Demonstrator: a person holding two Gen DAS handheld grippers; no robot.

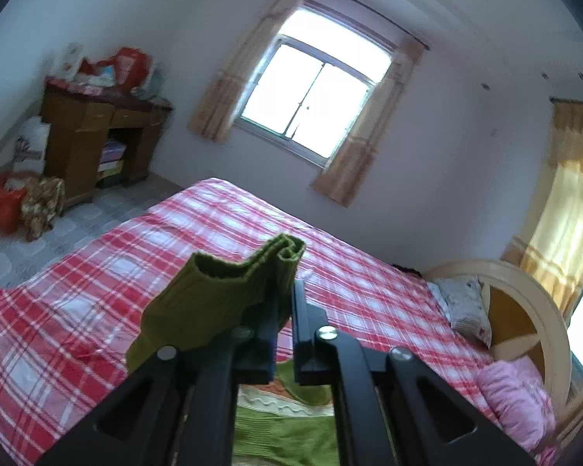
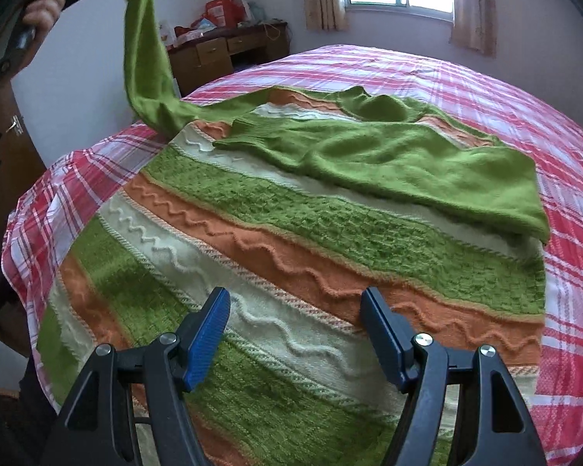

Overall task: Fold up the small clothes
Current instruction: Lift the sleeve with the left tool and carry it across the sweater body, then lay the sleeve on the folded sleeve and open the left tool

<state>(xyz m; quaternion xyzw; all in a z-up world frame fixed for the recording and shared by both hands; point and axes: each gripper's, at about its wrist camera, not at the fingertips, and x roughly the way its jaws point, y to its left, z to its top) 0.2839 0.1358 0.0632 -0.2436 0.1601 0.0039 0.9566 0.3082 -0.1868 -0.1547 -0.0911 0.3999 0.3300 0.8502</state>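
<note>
Green-orange-cream striped knit sweater is lying flat on the plaid bed. One sleeve is already lying folded across the chest; the other sleeve is hanging lifted, its cuff clenched in the left gripper. Right gripper is hovering above the hem, fingers released, gripping nothing. Second sleeve fold and body folds are looking undone.

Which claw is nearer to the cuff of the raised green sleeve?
Left. The left claw is shut on the sleeve cuff, holding it up above the bed. The right claw is open and empty, hovering over the sweater's striped body, well away from the cuff.
</note>
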